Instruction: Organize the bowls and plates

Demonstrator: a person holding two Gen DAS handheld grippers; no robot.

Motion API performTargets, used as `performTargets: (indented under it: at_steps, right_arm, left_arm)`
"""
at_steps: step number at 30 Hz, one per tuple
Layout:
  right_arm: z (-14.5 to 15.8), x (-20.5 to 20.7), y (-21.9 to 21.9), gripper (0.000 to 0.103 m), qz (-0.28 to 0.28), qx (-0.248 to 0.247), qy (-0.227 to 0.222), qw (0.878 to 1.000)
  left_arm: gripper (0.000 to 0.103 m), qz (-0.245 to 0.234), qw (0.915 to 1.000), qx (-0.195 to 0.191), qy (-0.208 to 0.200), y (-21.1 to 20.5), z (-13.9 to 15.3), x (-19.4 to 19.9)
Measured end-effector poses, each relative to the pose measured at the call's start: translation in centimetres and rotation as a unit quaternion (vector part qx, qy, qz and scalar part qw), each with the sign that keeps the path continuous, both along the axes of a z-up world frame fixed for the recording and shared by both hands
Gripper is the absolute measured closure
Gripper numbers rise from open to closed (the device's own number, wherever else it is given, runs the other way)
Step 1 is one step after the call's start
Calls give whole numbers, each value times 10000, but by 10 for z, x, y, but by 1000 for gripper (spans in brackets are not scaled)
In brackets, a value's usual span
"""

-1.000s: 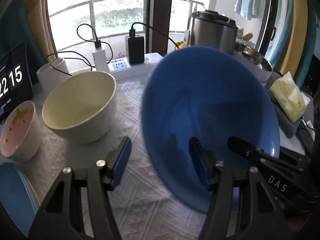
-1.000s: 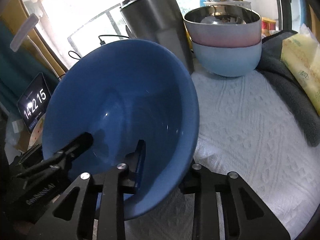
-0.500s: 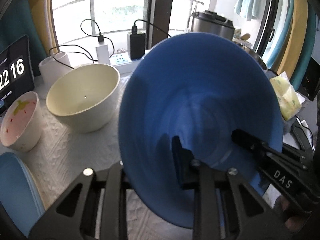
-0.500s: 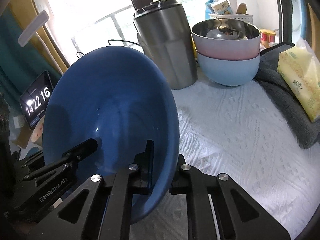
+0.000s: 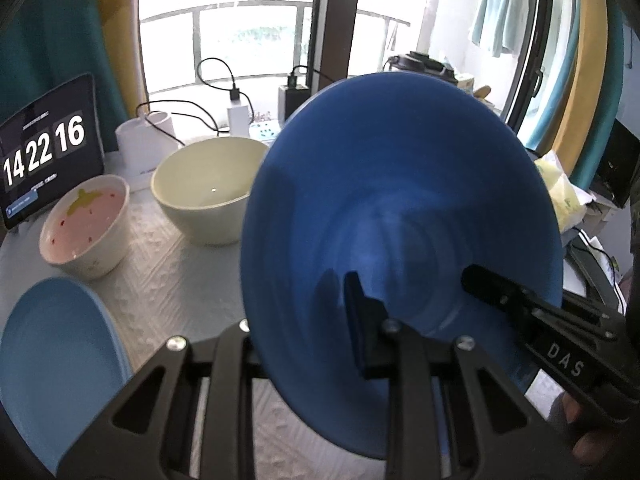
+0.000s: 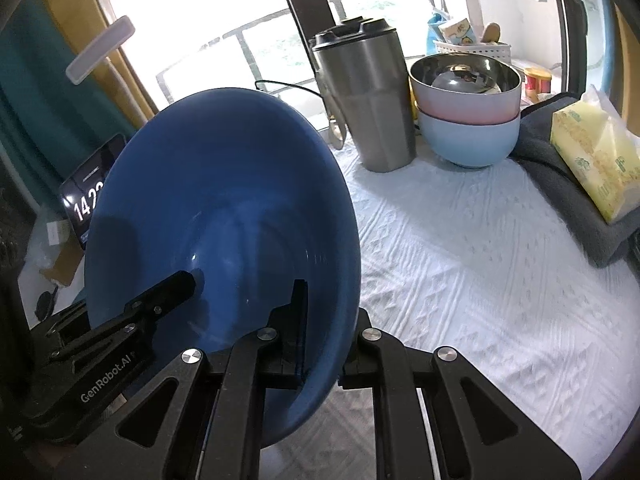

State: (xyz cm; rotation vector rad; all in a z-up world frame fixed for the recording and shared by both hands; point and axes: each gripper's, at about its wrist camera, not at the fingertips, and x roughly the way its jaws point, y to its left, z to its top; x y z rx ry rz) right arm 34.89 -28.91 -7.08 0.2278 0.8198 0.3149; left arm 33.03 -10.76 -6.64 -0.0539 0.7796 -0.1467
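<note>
Both my grippers have the dark blue bowl (image 5: 400, 208) up off the table, tipped on its side.

My left gripper (image 5: 304, 344) is clamped on its near rim; my right gripper (image 6: 324, 340) pinches the opposite edge. On the white cloth (image 6: 480, 272) sit a cream bowl (image 5: 208, 188), a pink-lined bowl (image 5: 86, 226), a light blue plate (image 5: 52, 360), and two stacked bowls (image 6: 466, 120) by a steel jug (image 6: 368, 100).

blue bowl (image 6: 224, 208) – smooth, soft sheen | tablecloth (image 6: 480, 280) – white woven cloth, raised pattern | tumbler (image 6: 368, 100), centre top of right view – brushed metal, dark plastic lid | top stacked bowl (image 6: 466, 80) – mirror-bright metal inside | cream bowl (image 5: 208, 188) – glossy glaze | towel (image 6: 560, 172) – grey, matt cloth
</note>
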Motion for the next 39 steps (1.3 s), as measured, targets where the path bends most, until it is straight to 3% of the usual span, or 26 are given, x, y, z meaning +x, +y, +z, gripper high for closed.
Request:
performTargets:
  at_steps: [22, 39]
  right_arm:
    - [3, -44, 22, 91, 89, -23, 62, 9999]
    - [-6, -74, 48, 91, 306, -110, 352, 9988]
  left_arm:
    - [78, 34, 9999, 76, -122, 22, 4, -48]
    - [78, 184, 9997, -88, -107, 52, -2, -90]
